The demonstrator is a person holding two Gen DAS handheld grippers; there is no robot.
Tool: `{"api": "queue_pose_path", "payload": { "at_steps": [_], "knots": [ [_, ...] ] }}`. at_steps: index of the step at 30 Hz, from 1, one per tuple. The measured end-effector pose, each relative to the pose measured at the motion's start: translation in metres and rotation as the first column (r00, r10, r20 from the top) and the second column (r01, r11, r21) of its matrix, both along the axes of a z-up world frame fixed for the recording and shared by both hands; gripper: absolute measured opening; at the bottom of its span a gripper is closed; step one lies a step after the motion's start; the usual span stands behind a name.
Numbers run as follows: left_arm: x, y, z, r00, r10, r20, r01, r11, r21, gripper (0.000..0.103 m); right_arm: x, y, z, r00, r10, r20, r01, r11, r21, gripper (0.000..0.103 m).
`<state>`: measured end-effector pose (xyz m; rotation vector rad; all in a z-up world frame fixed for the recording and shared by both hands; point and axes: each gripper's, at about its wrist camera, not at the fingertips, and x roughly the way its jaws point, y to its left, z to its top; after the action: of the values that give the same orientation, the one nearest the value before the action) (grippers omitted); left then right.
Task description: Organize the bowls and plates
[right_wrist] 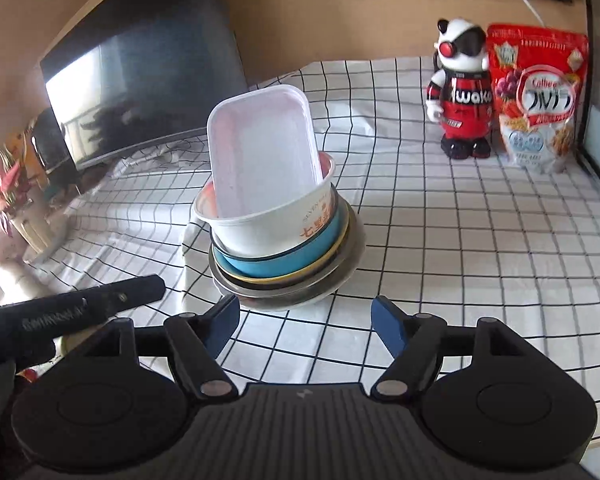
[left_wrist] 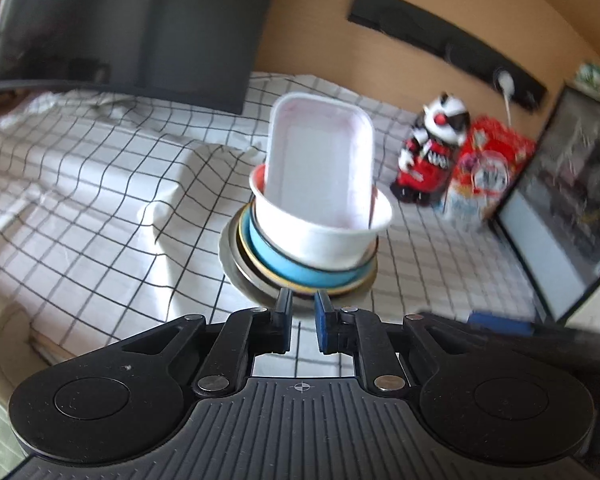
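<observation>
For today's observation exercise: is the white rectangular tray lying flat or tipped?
Tipped. The white rectangular tray stands on end inside the white bowl, leaning, its hollow facing both cameras.

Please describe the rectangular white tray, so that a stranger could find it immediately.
On the checked tablecloth stands one stack of dishes. At its top, a white paper bowl holds the rectangular white tray, leaning nearly upright. It alone has straight sides; everything beneath is round.
</observation>
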<state>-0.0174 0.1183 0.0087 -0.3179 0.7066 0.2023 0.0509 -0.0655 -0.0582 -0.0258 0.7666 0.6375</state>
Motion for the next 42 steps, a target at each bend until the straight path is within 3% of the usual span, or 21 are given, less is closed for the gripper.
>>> {"api": "queue_pose_path", "payload": {
  "at_steps": [5, 15, 42],
  "knots": [
    [-0.006, -0.014, 0.003, 0.998, -0.051, -0.02, 0.052, 0.997, 0.048, 0.015, -0.009, 0.003, 0.004, 1.0, -0.011, 0.019, 0.012, 0.999, -0.034, 0.073],
    [-0.008, -0.018, 0.005, 0.997, -0.064, -0.037, 0.067, 0.993, 0.099, 0.015, -0.01, 0.004, 0.001, 1.0, -0.014, 0.0, 0.014, 0.999, -0.052, 0.073],
    [-0.006, -0.021, 0.001, 0.995, -0.074, -0.059, 0.08, 0.993, 0.09, 0.015, -0.008, 0.005, -0.003, 1.0, -0.011, -0.029, 0.01, 0.999, -0.053, 0.073]
  ]
}}
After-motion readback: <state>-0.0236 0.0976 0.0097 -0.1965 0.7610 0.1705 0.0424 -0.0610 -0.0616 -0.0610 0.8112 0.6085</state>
